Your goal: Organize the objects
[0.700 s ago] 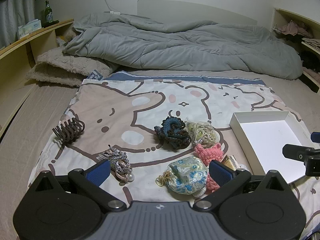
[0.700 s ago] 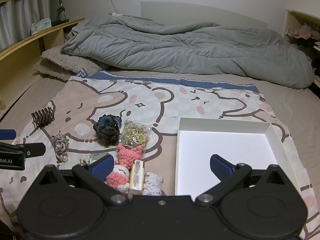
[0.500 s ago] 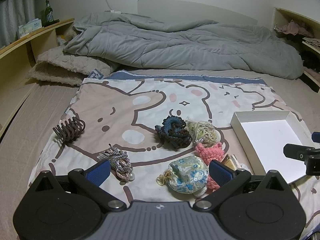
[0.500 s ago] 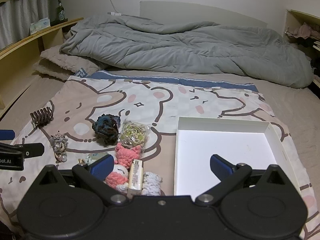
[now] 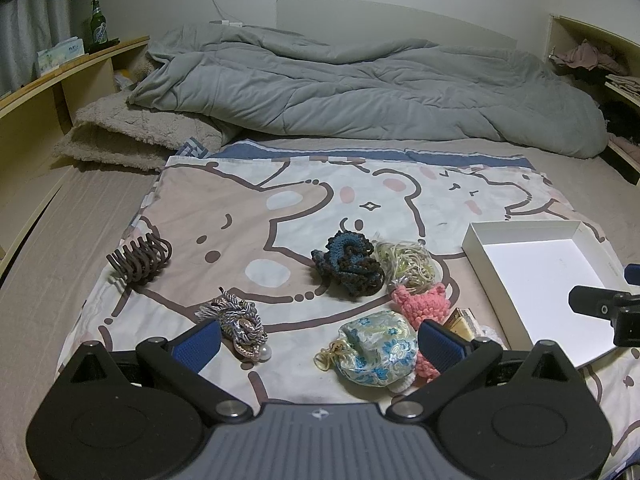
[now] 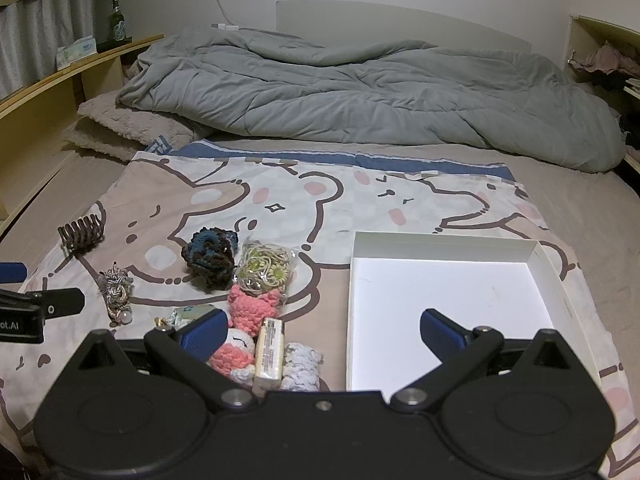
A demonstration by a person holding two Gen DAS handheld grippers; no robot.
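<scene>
1. On the bed, a cartoon-bear print sheet (image 5: 224, 216) is spread flat, with a rumpled grey duvet (image 5: 360, 92) heaped behind it and a beige fleece blanket (image 5: 128, 132) folded at the duvet's left end.
2. Small accessories lie in a loose cluster on the sheet, all outside the white box (image 6: 452, 296), which sits to their right with its open side up and nothing visible inside it.
3. Farthest left is a brown claw hair clip (image 5: 138, 258), well apart from the rest; nearer the cameras lies a silver braided hair tie with a pearl (image 5: 240, 320).
4. Mid-cluster, a blue-and-brown crocheted scrunchie (image 5: 348, 266) sits just beside a clear bag of thin elastic hair bands (image 6: 266, 270).
5. Below the bag lies a pink crocheted toy (image 6: 252, 308), with a small cream packet (image 6: 270, 354) and a pale knitted piece (image 6: 302, 366) just beside it.
6. A floral brocade pouch (image 5: 374, 346) with a gold cord lies left of the pink toy.
7. Left gripper (image 5: 318, 346): jaws spread wide, holding nothing, tilted down over the braided tie and the pouch.
8. Right gripper (image 6: 320, 330): jaws also wide and empty, spanning from the pink toy to the box's near edge.
9. A green bottle (image 5: 98, 24) and a tissue box (image 5: 60, 54) stand on the wooden ledge at far left.
</scene>
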